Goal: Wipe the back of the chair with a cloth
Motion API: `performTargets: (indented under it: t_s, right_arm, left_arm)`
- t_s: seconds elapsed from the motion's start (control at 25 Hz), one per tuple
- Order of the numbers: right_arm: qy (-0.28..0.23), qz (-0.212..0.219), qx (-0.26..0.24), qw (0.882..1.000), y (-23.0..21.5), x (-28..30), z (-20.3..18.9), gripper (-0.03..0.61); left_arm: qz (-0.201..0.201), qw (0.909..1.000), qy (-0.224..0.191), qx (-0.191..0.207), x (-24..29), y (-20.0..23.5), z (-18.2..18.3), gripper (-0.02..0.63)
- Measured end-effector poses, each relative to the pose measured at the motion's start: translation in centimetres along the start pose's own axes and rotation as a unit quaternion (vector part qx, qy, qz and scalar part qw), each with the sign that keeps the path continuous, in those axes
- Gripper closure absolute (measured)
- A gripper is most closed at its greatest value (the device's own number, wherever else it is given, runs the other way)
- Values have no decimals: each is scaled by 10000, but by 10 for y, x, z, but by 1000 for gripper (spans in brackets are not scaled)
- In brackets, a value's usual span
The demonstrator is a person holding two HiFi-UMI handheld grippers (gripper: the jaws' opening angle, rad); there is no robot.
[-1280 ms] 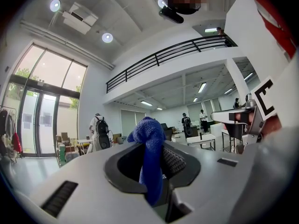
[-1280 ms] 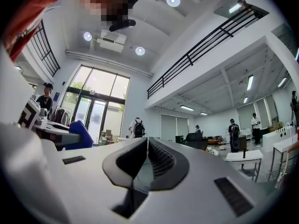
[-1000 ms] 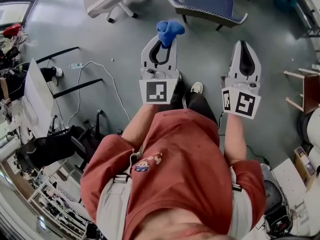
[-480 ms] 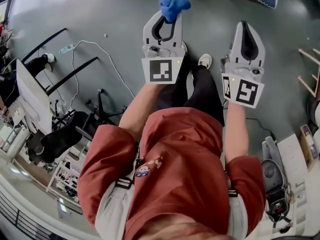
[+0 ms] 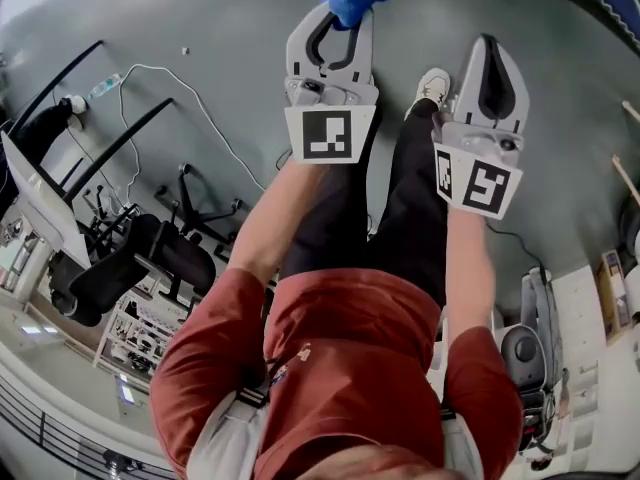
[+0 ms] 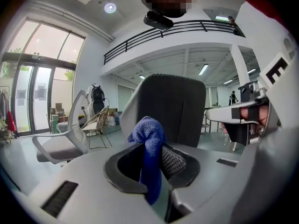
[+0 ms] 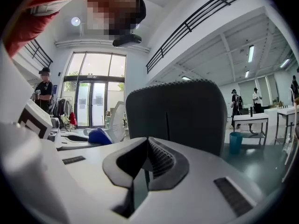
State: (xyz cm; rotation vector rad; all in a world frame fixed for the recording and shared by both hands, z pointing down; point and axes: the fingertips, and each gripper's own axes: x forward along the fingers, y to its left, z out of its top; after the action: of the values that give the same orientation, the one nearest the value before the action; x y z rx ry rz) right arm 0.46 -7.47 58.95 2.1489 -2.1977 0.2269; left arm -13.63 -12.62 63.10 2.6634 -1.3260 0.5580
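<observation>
Stepping closer over the last second, the person brings the chair back (image 6: pixel 174 110) up large and upright just ahead of both grippers. The left gripper (image 6: pixel 156 153) stays clenched on the blue cloth (image 6: pixel 145 129), which is not yet touching the chair. The right gripper (image 7: pixel 146 146) is closed on nothing. No readable writing shows, only square markers (image 5: pixel 328 135).

Open-plan office hall, mezzanine railing (image 6: pixel 177 27), glass doors (image 7: pixel 91 101), white office chair (image 6: pixel 58 146), desk (image 7: pixel 250 118)
</observation>
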Motion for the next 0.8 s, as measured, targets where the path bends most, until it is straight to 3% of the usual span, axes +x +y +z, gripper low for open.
performTargets:
  t_s: [0.08,0.2,0.36,0.48,0.56,0.8]
  right_arm:
    - [40,8,14,10000,-5,9,-31,554]
    - [86,85,2,9999,-13,24,-69,554]
    - [225,164,-33,9996,-19,34,-106,554]
    - [363,204,-16,9991,-22,38,-120,553]
    - [437,246,-13,9987,-23,41,-123,552]
    - [490,405,-48,9980,-30,51,-115,552]
  left_arm:
    - [95,9998,-167,105,11,-5,-24,535]
    - [208,9945,-940,422,29,-10,-34,535]
    - [228,9976,-615,211,40,-18,-79,535]
    - [300,9993,135,-160,51,-17,-117,535]
    - [372,9985,301,-264,63,-11,-126,535]
    - [608,9981,-101,10,129,5,-127,535]
